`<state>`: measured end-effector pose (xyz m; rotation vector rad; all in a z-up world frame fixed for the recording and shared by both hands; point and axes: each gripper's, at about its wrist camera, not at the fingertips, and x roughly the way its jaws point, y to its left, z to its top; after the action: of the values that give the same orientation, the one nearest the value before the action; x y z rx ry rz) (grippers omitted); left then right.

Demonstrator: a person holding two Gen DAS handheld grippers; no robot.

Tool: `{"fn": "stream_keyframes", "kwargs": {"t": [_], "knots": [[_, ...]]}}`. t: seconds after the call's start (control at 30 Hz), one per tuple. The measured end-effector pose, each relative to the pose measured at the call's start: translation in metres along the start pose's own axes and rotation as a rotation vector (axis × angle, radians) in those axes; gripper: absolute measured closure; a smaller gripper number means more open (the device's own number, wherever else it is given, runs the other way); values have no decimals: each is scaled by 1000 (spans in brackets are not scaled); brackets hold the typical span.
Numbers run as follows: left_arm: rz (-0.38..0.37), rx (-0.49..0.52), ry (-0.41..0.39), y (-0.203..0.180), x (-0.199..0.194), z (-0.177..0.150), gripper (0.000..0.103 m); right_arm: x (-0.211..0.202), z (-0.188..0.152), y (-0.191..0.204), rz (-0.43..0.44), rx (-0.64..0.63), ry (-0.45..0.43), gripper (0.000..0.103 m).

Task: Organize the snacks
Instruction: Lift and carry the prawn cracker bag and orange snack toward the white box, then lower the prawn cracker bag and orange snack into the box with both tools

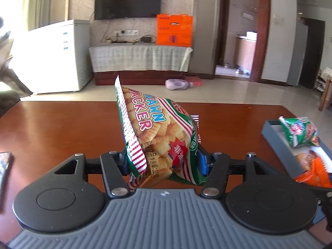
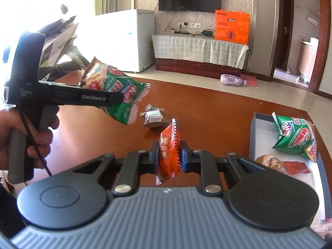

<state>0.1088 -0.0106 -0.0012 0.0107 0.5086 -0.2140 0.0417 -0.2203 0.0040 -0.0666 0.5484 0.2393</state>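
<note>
Holding a snack in each hand, I have both loads clear of the counter (image 2: 207, 108) and the grey box (image 2: 254, 132) off to my right. Nearest me in the right wrist view, the right gripper (image 2: 169, 155) has its jaws closed on a small orange snack packet (image 2: 169, 145), pinched across its middle so its long axis stands upright, crimped ends above and below the pads.

In the left wrist view, the left gripper (image 1: 164, 161) has its jaws clamped partway on a green prawn cracker bag (image 1: 157, 132); the puffed bag keeps them from closing further, and it tilts up and away from me, one crimped edge pointing high.

The relation that matters is the box's side. It lies to the right of both sets of jaws, but the right hand is clearly the nearer: its near-left corner sits just beside that gripper, while from the left gripper it shows only at the far right edge. I judge the orange packet should go in first.

Beyond my grippers, the right wrist view shows what the left cannot: the left tool from outside, a hand (image 2: 27, 137) on its grip, and a small brown wrapped snack (image 2: 153, 118) lying loose on the counter. Inside the box, a green snack bag (image 2: 294, 134) leans at the far end, with an orange-red packet (image 2: 294, 167) nearer me.
</note>
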Motion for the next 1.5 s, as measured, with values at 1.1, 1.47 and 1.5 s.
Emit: {"fn": "stream_keyframes", "kwargs": {"t": [1.1, 1.47, 1.5], "knots": [[-238, 141, -2, -179, 38, -4, 39, -63, -29, -86, -240, 141, -86, 80], [-315, 200, 3, -234, 53, -17, 39, -73, -36, -107, -281, 182, -96, 80], [-321, 207, 3, -239, 54, -19, 39, -73, -37, -109, -285, 188, -99, 80]]}}
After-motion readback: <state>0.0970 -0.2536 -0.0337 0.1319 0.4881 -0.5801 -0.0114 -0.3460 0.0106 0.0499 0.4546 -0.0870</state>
